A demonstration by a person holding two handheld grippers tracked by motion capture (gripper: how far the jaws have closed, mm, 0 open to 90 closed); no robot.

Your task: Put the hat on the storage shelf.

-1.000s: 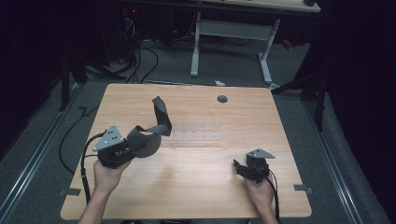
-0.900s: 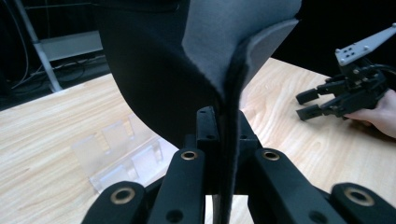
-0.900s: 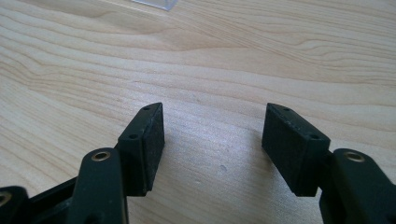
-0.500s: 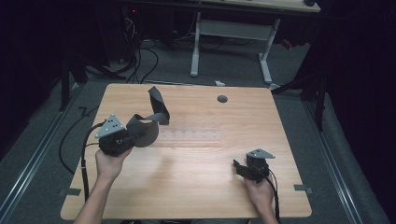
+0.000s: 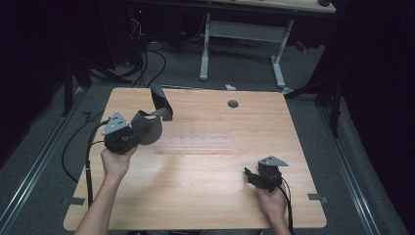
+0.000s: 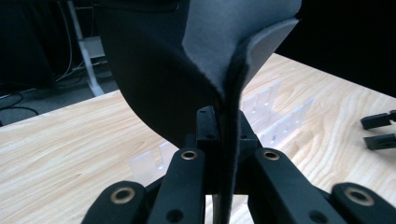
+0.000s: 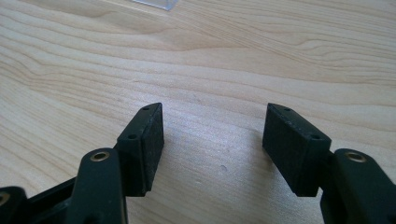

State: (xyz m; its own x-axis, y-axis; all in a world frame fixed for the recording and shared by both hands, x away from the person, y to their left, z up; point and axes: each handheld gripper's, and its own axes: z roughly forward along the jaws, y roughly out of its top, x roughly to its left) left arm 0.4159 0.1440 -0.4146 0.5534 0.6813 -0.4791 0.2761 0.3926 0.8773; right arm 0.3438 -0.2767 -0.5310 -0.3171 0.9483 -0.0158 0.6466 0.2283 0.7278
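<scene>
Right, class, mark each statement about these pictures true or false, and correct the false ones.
1. The left gripper is shut on a dark grey sheet. True.
2. The right gripper holds a clear block. False: its fingers are apart with nothing between them.
3. A clear plastic rack lies on the wooden table. True.
4. The sheet lies flat on the table. False: it is lifted and curled.

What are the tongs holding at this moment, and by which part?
The left tongs are shut on the edge of a dark grey felt piece. The right tongs are open, holding nothing.
</scene>
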